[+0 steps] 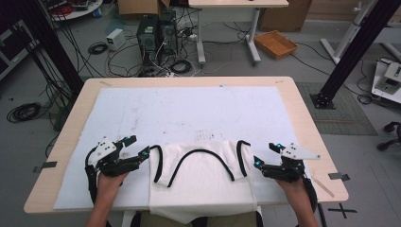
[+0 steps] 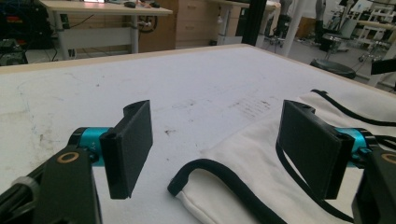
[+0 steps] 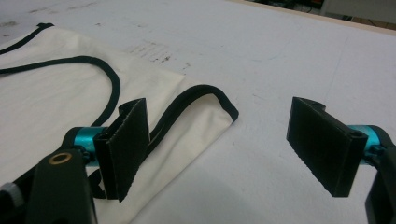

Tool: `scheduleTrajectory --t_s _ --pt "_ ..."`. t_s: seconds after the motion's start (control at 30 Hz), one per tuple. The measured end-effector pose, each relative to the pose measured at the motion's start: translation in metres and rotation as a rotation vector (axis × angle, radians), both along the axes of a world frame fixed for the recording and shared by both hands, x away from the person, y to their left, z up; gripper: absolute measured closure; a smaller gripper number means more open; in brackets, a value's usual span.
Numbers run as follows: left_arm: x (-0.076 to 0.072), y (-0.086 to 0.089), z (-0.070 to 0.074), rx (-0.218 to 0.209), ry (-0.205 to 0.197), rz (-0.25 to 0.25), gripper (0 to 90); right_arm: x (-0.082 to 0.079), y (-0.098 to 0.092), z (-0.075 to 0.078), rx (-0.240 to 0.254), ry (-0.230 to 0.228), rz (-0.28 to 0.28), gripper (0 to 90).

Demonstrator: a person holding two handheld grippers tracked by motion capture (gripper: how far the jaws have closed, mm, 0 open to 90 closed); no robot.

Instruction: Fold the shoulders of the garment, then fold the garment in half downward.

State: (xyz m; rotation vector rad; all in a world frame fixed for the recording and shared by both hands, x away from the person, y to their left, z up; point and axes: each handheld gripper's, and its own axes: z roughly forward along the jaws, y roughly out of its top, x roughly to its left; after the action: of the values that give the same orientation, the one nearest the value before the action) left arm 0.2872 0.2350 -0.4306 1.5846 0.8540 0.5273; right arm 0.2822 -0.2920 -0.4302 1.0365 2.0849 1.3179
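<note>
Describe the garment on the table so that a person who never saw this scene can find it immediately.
Start at the wooden table and its white cover sheet. At the near edge, between the left gripper and the right gripper, lies the white sleeveless top, partly hanging over the edge. Its black-trimmed neckline and armholes set it apart from the plain white sheet.

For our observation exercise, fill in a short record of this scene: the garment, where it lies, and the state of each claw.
garment: white top with black trim, lying flat
surface: white mat on a wooden table
garment position: near edge, hem hanging over
left claw: open, beside the top's left shoulder strap
right claw: open, beside the right strap
</note>
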Motion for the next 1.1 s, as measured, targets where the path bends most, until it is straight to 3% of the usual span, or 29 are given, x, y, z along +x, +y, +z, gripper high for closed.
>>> scheduleTrajectory --t_s 0.2,0.37,0.47,0.5,0.53,0.67,0.8,0.83,0.87,0.9,0.93,0.97,1.0,1.03,1.07,1.1 --pt "0.002 -0.010 0.002 0.029 0.009 -0.024 26.5 0.009 0.009 0.002 -0.021 0.005 0.022 21.1" --pt "0.005 -0.013 0.002 0.043 0.019 -0.016 26.5 0.012 0.014 0.002 -0.028 0.004 0.034 21.1" --pt "0.013 -0.017 0.005 0.075 0.042 -0.003 26.5 0.026 0.021 0.005 -0.037 0.029 0.053 21.1" --pt "0.022 -0.022 0.006 0.095 0.073 -0.006 26.5 0.031 0.023 0.006 -0.041 0.037 0.055 21.1" --pt "0.022 -0.022 0.006 0.095 0.073 -0.006 26.5 0.036 0.026 0.006 -0.044 0.048 0.061 21.1" --pt "0.045 -0.034 0.001 0.139 0.155 -0.015 26.7 0.053 0.034 0.005 -0.067 0.089 0.061 21.1" --pt "0.062 -0.046 -0.008 0.230 0.253 -0.036 27.1 0.073 0.047 0.002 -0.105 0.140 0.068 21.1" --pt "0.065 -0.048 -0.010 0.265 0.282 -0.046 27.7 0.081 0.052 -0.001 -0.125 0.181 0.083 21.2" --pt "0.068 -0.050 -0.016 0.316 0.326 -0.067 29.8 0.085 0.055 -0.004 -0.137 0.194 0.094 21.3" --pt "0.068 -0.050 -0.016 0.316 0.326 -0.067 33.3 0.085 0.055 -0.004 -0.137 0.194 0.094 21.3" --pt "0.069 -0.050 -0.020 0.359 0.349 -0.082 38.6 0.091 0.060 -0.009 -0.168 0.232 0.115 25.4" --pt "0.069 -0.050 -0.020 0.359 0.349 -0.082 43.7 0.091 0.060 -0.009 -0.168 0.232 0.115 25.4" --pt "0.067 -0.049 -0.019 0.366 0.333 -0.092 49.9 0.093 0.065 -0.014 -0.208 0.268 0.156 35.7" --pt "0.067 -0.049 -0.019 0.366 0.333 -0.092 56.9 0.094 0.067 -0.016 -0.230 0.278 0.162 36.9" --pt "0.066 -0.049 -0.019 0.371 0.329 -0.127 64.0 0.093 0.067 -0.016 -0.229 0.273 0.160 41.4" --pt "0.066 -0.049 -0.019 0.371 0.329 -0.127 71.5 0.093 0.067 -0.016 -0.229 0.273 0.160 41.4"
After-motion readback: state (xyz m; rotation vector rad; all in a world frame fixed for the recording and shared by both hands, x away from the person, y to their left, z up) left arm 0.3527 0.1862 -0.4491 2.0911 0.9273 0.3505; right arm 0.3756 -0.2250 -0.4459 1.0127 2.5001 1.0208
